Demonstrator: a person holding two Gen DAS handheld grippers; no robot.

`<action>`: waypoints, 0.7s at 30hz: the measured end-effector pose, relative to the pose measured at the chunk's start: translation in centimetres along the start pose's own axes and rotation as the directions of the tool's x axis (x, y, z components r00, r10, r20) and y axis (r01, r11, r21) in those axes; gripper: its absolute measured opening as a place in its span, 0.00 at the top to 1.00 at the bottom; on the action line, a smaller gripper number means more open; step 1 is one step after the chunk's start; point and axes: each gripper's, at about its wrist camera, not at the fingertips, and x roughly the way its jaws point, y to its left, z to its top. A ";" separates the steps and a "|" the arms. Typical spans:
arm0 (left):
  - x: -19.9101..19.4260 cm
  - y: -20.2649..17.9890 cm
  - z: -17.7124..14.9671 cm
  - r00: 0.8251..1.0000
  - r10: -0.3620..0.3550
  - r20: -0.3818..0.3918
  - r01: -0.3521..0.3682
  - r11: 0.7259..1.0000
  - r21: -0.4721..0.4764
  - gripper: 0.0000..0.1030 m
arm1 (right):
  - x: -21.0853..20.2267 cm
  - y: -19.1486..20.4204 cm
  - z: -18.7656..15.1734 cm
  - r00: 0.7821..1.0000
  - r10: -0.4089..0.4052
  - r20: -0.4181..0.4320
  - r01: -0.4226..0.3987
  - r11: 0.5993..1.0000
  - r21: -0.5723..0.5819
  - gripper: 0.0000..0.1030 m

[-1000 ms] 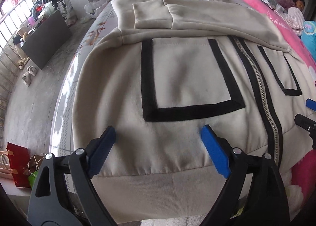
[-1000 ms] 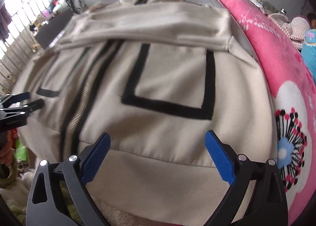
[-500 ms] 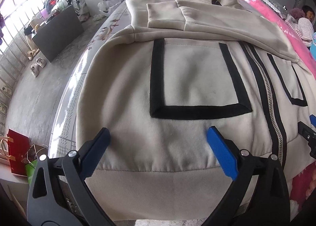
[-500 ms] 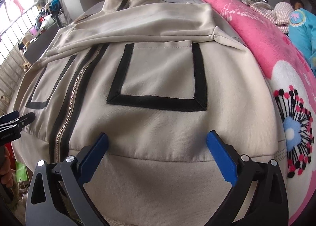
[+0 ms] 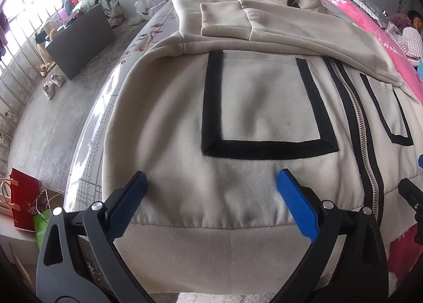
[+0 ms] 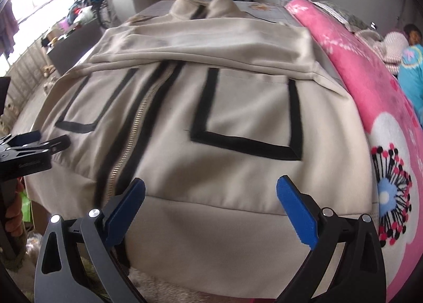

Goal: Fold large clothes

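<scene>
the zip-up jacket [image 5: 264, 107] lies front-up on the bed [image 5: 111, 107], beside a pink blanket [image 6: 370, 86]. both sleeves [image 5: 290, 36] are already folded across the chest; you have yet to fold the body from the hem band [image 5: 211, 250] upward. your left gripper [image 5: 211, 192] and right gripper [image 6: 211, 197] tilt down over the hem, jaws spread wide, holding nothing.
</scene>
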 end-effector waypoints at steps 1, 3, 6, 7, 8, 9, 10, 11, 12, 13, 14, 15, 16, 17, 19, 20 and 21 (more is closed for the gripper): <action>0.0 0.1 0.0 1.000 -0.001 0.000 0.001 1.000 0.000 0.08 | 0.1 0.2 0.0 1.000 0.008 -0.005 -0.008 1.000 -0.005 0.06; 0.0 0.0 0.1 1.000 -0.001 0.001 0.001 1.000 0.003 0.07 | 0.5 0.6 0.0 1.000 0.010 -0.017 -0.011 1.000 -0.010 0.06; 0.1 0.1 0.1 1.000 -0.002 0.002 0.002 1.000 0.005 0.07 | 1.2 0.7 0.0 0.999 0.014 -0.040 -0.014 1.000 -0.003 0.06; 0.1 0.1 0.1 1.000 -0.002 0.001 0.002 1.000 0.004 0.07 | 1.4 0.6 0.0 0.999 0.016 -0.048 -0.016 1.000 0.002 0.06; 0.1 0.1 0.1 1.000 -0.002 0.001 0.002 1.000 0.004 0.07 | 1.6 0.5 -0.1 0.998 0.018 -0.053 -0.018 1.000 0.005 0.06; 0.1 0.1 0.1 1.000 -0.002 0.001 0.002 1.000 0.005 0.07 | 1.7 0.4 -0.1 0.998 0.021 -0.054 -0.021 1.000 0.009 0.06; 0.1 0.1 0.1 1.000 -0.002 0.001 0.002 1.000 0.006 0.07 | 1.8 0.4 -0.1 0.998 0.023 -0.055 -0.022 1.000 0.011 0.06; 0.1 0.1 0.1 1.000 -0.002 0.001 0.002 1.000 0.006 0.07 | 1.8 0.4 -0.2 0.998 0.024 -0.056 -0.024 1.000 0.012 0.06; 0.1 0.1 0.1 1.000 -0.002 0.001 0.002 1.000 0.006 0.07 | 1.9 0.4 -0.2 0.998 0.026 -0.058 -0.025 1.000 0.014 0.06; 0.1 0.1 0.1 1.000 -0.002 0.001 0.002 1.000 0.006 0.07 | 1.9 0.4 -0.2 0.998 0.028 -0.060 -0.027 1.000 0.016 0.06; 0.1 0.1 0.1 1.000 -0.002 0.001 0.002 1.000 0.005 0.07 | 2.0 0.3 -0.2 0.998 0.031 -0.060 -0.030 0.999 0.017 0.06; 0.1 0.1 0.1 1.000 -0.002 0.002 0.002 1.000 0.005 0.07 | 2.0 0.3 -0.2 0.998 0.034 -0.061 -0.033 0.999 0.017 0.06; 0.1 0.1 0.1 1.000 -0.003 0.003 0.003 1.000 0.006 0.07 | 2.1 0.2 -0.2 0.997 0.036 -0.063 -0.035 0.999 0.018 0.06; 0.1 0.1 0.0 1.000 -0.003 0.004 0.003 1.000 0.008 0.07 | 2.1 0.2 -0.1 0.997 0.038 -0.065 -0.037 0.999 0.019 0.06; 0.0 0.1 0.0 1.000 -0.004 0.009 0.004 1.000 0.010 0.07 | 2.2 0.2 -0.1 0.997 0.040 -0.066 -0.038 0.999 0.020 0.06; 0.0 0.1 -0.1 1.000 -0.005 0.009 0.005 1.000 0.011 0.07 | 2.2 0.2 -0.1 0.997 0.039 -0.067 -0.038 0.999 0.019 0.06; 0.0 0.1 -0.1 1.000 -0.005 0.010 0.005 1.000 0.011 0.07 | 2.2 0.2 0.0 0.997 0.038 -0.067 -0.037 0.999 0.018 0.06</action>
